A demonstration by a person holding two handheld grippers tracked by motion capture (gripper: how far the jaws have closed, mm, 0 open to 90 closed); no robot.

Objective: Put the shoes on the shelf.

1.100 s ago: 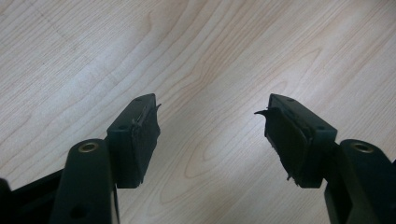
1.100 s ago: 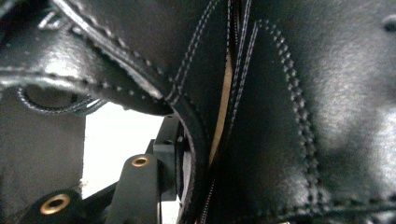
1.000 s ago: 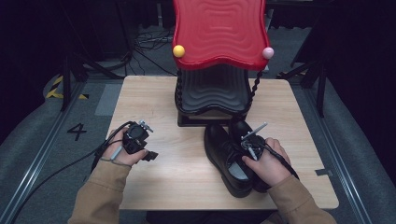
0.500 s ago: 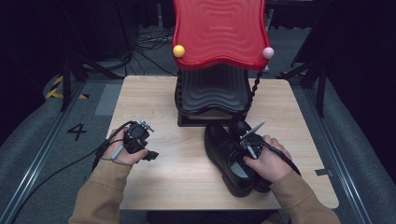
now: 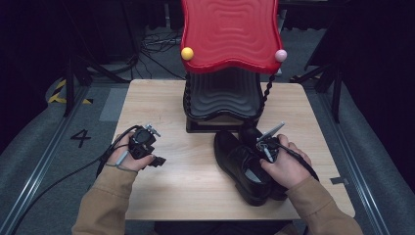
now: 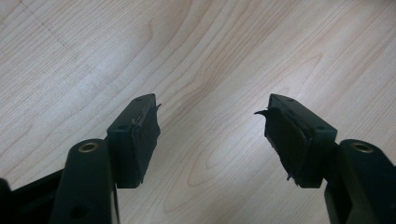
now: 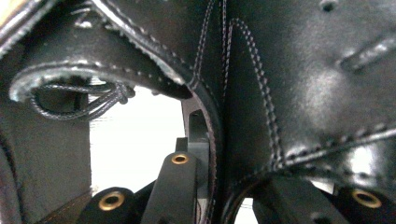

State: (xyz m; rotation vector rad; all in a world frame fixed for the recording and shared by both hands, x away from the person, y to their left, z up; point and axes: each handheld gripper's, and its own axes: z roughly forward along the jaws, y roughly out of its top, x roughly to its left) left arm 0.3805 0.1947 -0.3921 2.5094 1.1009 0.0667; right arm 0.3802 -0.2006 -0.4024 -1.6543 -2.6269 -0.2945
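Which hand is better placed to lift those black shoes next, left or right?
Right. The right hand-held gripper is already at the shoes, one jaw inside a shoe's leather edge. The left hand-held gripper hangs open over bare table, well away from them.

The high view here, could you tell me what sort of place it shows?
Probably a lab or studio rigged for recording handling tasks: a lone wooden table on grey floor with metal rails, loose cables behind, and dark surroundings.

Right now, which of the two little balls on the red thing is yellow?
The yellow ball sits at the red panel's left corner; the ball at the right corner is pink.
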